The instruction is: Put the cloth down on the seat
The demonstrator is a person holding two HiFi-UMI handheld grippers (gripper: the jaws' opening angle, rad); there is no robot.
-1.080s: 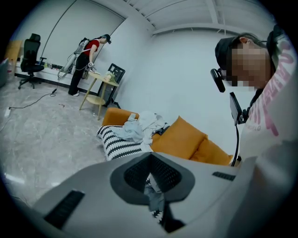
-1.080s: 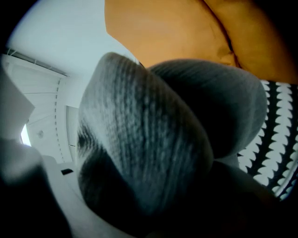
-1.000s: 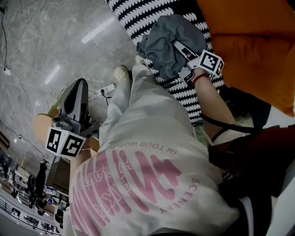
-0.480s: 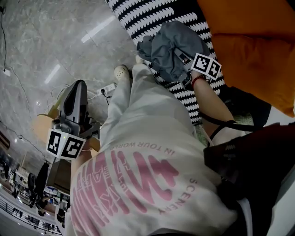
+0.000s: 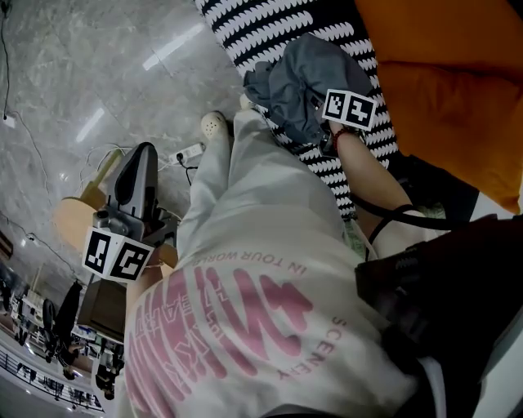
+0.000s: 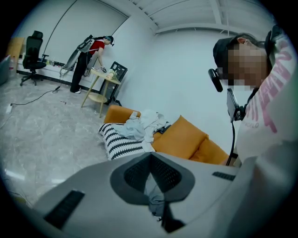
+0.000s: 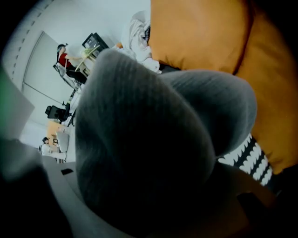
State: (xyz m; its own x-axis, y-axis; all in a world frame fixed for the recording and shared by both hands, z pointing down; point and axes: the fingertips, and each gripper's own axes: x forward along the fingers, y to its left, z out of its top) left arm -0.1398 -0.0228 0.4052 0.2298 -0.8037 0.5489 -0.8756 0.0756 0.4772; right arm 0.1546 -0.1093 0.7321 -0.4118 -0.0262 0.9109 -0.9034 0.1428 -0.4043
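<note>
Cloth (image 5: 298,77), grey and rib-knitted, is shown bunched in a mound over the black-and-white striped seat cushion (image 5: 270,24) of a sofa, close to the cushion's front edge. One fold is seen to reach that edge, beside the floor (image 5: 98,65). Whether its weight is already borne by the seat cannot be told. The right gripper (image 5: 323,114) is pointed steeply down into the mound. Its jaws are set partly apart with the bundle filling the gap between them, so the cloth is judged to be gripped. The left gripper (image 5: 140,167) is carried well apart, over the floor, with its jaws closed together; nothing is judged to be held in them. An orange back cushion (image 5: 441,73) is seen just behind the striped one.

Hazards: if the jaws are opened here, the fold at the edge could draw the mound off the front of the cushion onto the floor. The loose knit could also be caught on a jaw pad and be lifted off the seat as the gripper is withdrawn. A placement nearer the back cushion would be judged safer.
</note>
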